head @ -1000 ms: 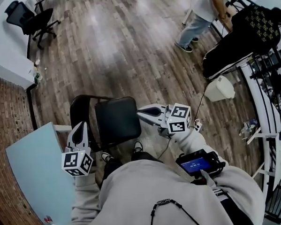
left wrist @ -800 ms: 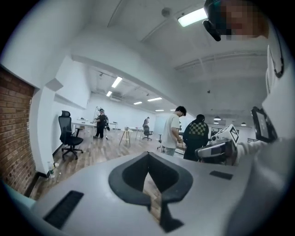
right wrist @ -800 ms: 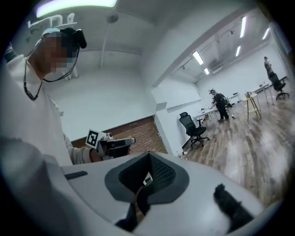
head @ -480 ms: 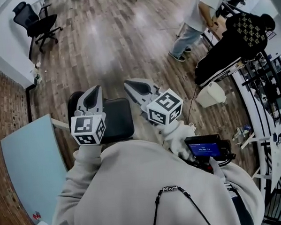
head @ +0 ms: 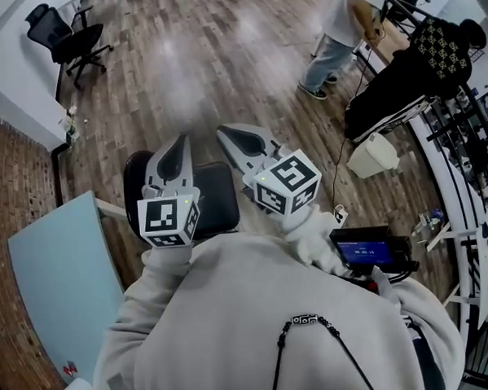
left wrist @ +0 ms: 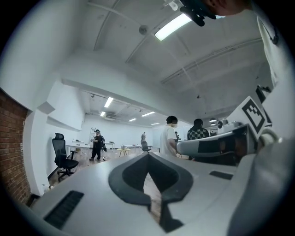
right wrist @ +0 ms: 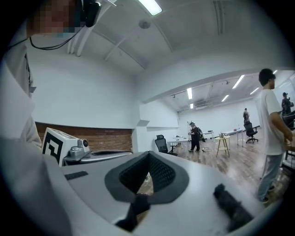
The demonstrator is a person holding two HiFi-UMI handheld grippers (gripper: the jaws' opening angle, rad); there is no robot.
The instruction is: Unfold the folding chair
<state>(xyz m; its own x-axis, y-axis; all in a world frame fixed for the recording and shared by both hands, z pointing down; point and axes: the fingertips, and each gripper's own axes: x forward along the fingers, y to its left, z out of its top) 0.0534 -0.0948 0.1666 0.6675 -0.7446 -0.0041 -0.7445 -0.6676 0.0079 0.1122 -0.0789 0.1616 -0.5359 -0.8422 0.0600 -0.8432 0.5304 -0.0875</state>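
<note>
The black folding chair (head: 217,201) stands on the wood floor right in front of me, its seat flat and its curved back (head: 130,178) to the left; my arms hide much of it. Both grippers are held up level, well above the chair and touching nothing. My left gripper (head: 178,145) is shut and empty, its tips pressed together (left wrist: 147,155). The right gripper (head: 229,135) is shut too, with nothing between its pads (right wrist: 148,154). Each gripper view looks out across the room and catches the other gripper: the right gripper (left wrist: 216,145) and the left gripper (right wrist: 69,146).
A light blue table (head: 61,277) stands close on my left against a brick wall (head: 15,178). A black office chair (head: 62,32) is at the far left. Two people (head: 341,30) (head: 409,67) and a white bin (head: 376,154) are at the upper right.
Both grippers have risen from beside the chair seat to well above it, staying shut. The chair looks the same, seat down.
</note>
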